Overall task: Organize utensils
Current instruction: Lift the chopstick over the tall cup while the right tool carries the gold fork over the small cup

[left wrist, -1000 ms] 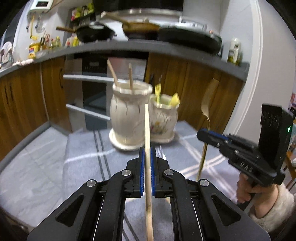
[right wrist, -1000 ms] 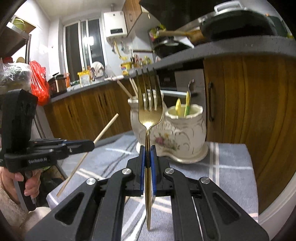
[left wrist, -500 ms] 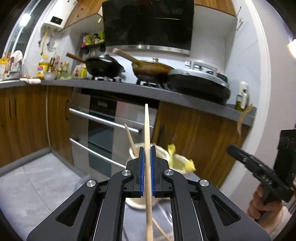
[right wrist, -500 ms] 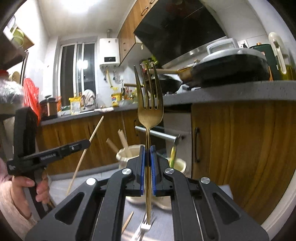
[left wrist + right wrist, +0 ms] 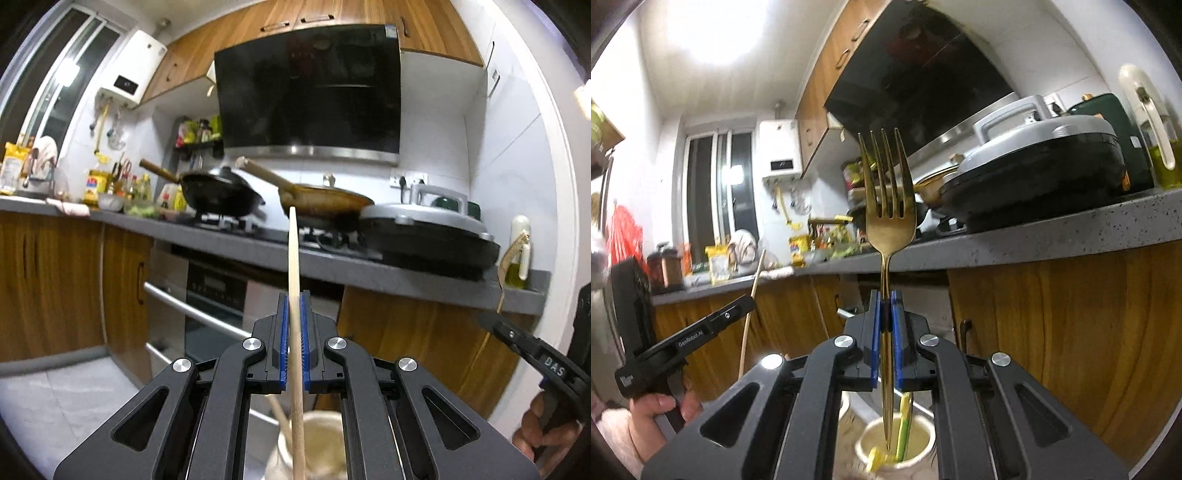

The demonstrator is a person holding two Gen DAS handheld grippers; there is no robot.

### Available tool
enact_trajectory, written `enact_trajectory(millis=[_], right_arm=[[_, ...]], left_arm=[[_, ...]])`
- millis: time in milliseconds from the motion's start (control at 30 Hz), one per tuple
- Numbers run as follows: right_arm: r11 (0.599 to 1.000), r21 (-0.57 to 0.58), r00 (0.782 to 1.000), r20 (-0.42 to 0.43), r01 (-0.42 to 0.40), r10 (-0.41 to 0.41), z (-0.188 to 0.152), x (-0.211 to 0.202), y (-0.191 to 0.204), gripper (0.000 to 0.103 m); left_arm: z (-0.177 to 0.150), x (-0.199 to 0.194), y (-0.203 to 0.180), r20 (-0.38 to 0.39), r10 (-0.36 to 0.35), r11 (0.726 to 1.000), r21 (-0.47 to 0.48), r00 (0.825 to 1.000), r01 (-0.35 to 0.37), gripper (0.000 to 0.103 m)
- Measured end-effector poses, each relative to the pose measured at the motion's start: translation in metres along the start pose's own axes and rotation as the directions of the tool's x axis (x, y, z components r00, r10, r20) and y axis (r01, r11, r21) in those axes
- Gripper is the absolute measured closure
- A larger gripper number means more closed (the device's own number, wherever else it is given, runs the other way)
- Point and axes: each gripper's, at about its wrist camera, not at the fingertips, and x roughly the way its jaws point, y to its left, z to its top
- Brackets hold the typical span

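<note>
Nearest, the left gripper (image 5: 294, 343) pinches one wooden chopstick (image 5: 293, 266) upright between its blue pads, the lower end hanging over a cream holder (image 5: 325, 428) that already has one chopstick leaning in it. The right gripper (image 5: 885, 325) pinches one gold fork (image 5: 888, 206) by the handle, its four prongs pointing up and the handle tip hanging in the mouth of a second cream holder (image 5: 923, 441), beside two yellow-green utensils standing there. In the left wrist view a hand (image 5: 543, 428) grips the right gripper's handle at the right edge. Further off, a grey counter (image 5: 388, 269) carries two pans with wooden handles and one lidded grey cooker (image 5: 428, 236), under a black hood (image 5: 310, 88)
</note>
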Motion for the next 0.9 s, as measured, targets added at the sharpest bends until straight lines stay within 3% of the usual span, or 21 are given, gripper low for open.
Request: enact_trajectory(millis=[233, 467, 733, 900], right_arm=[[1.000, 0.015, 0.999, -0.028, 0.023, -0.022, -0.021, 0.026, -0.014, 0.097], [0.999, 0.044, 0.989, -0.145, 0.031, -0.024, -0.039, 0.048, -0.024, 0.097], [0.998, 0.055, 0.972, -0.232, 0.030, -0.017, -0.055, 0.051, -0.025, 0.097], [0.999, 0.036, 0.961, -0.277, 0.017, -0.007, -0.065, 0.050, -0.024, 0.097]], left_arm=[[-0.013, 0.023, -0.003, 0.056, -0.008, 1.000, -0.012, 0.998, 0.008, 0.097], [-0.028, 0.031, 0.013, 0.030, -0.037, 0.997, -0.062, 0.999, 0.039, 0.097], [-0.049, 0.009, 0.022, -0.005, -0.051, 0.996, -0.075, 0.999, 0.050, 0.097], [-0.058, -0.003, 0.036, -0.066, -0.072, 0.991, -0.118, 0.995, 0.064, 0.097]])
